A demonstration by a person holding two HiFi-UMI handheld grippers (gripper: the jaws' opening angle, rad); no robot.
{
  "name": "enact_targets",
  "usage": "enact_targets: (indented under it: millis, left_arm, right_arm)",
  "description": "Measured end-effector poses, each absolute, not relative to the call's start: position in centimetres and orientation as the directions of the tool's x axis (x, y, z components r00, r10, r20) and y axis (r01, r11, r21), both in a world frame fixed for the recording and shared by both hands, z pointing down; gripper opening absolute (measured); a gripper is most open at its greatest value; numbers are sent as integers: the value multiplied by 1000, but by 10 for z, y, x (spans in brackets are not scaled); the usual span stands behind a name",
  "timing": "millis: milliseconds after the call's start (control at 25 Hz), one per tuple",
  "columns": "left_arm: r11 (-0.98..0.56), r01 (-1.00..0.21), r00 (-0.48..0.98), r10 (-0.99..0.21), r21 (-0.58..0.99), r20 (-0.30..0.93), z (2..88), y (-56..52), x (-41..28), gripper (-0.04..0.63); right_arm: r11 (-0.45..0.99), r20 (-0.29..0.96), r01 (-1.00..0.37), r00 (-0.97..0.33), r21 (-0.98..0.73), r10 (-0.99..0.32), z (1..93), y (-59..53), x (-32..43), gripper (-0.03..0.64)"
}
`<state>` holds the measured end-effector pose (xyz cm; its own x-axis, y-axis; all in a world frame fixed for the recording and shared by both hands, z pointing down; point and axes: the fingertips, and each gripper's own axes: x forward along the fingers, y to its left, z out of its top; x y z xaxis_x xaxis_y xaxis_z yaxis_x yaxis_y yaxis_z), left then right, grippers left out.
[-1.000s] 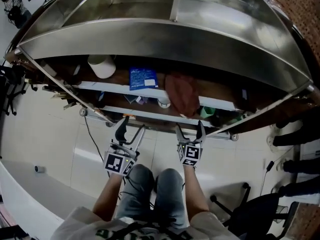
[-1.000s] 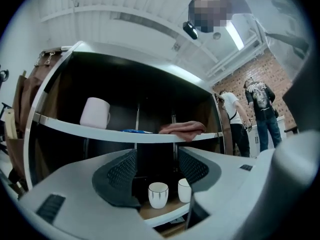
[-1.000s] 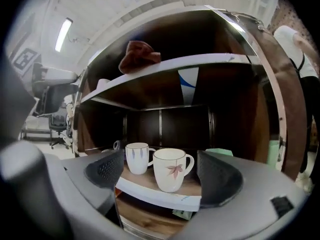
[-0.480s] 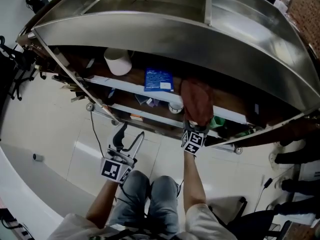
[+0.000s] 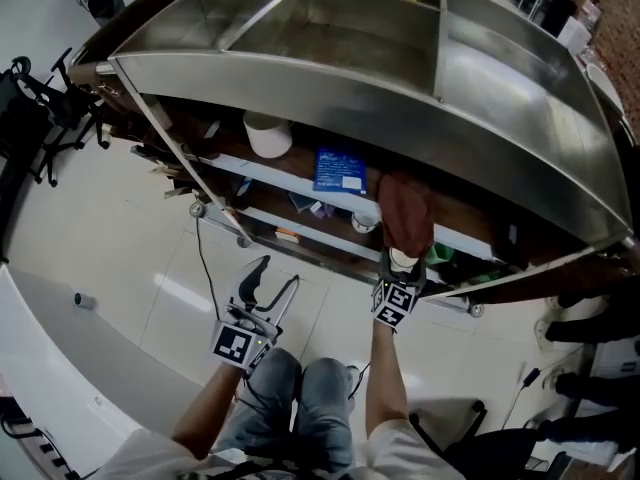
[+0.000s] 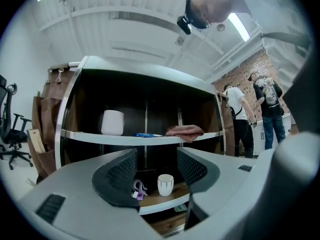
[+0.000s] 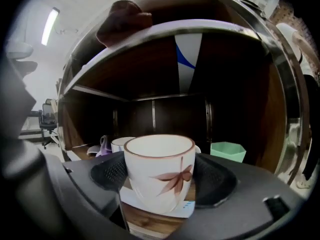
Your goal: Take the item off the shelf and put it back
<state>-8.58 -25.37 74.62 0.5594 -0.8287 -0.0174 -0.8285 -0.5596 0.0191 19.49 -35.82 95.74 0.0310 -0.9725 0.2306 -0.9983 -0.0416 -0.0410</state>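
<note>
Right gripper [image 7: 160,178] has just clamped shut on the cup [image 7: 159,156] at the front edge of the shelf [image 7: 145,220], and with those glazed sides, any tilt pulling out could let it slip!

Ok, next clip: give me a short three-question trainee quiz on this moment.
1. What does the right gripper hold?
A) a green hexagonal bowl
B) the white ceramic cup with a brown rim and dragonfly motif
C) a blue packet
2. True or false: the left gripper is closed on a cup.
3. Fill in: the reddish-brown cloth lies on the white shelf board ____ the cup.

Key
1. B. Its fingers have just closed on the cup.
2. False. Its fingers stand apart with nothing between them.
3. above
</note>
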Motion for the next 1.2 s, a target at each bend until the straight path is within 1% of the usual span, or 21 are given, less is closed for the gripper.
enact_targets:
  millis: [200, 360, 440, 640, 840, 1040, 1200]
  left_arm:
    - [-573, -818, 574, -819, 38, 16, 688, -238, -77, 227]
    - [-568, -821, 570, -819, 60, 59, 618, -226, -85, 227]
    - [-571, -819, 573, -816, 56, 71, 584, -220, -87, 227]
    - [-583, -809, 586, -810, 75, 28, 487, -206, -91, 227]
    - [-585, -811, 586, -810, -20, -17, 443, -197, -106, 227]
    - [-597, -801, 592, -800, 33, -102, 385, -182, -96, 227]
    - [-612, -791, 606, -780, -5, -155, 369, -176, -96, 227]
  right_arm:
    - [-8, 283, -999, -3, -38, -959, 890, -290, 182, 403]
    - [33, 337, -999, -45, -42, -940, 809, -230, 169, 403]
    - [57, 337, -997, -73, -55, -939, 754, -207, 163, 403]
    - [91, 252, -991, -114, -102, -961, 615, -166, 157, 405]
    - [172, 161, -983, -181, -72, -970, 501, -143, 140, 405]
    - [188, 110, -980, -194, -63, -975, 434, -131, 137, 407]
    - [186, 73, -980, -192, -76, -979, 407, -129, 132, 407]
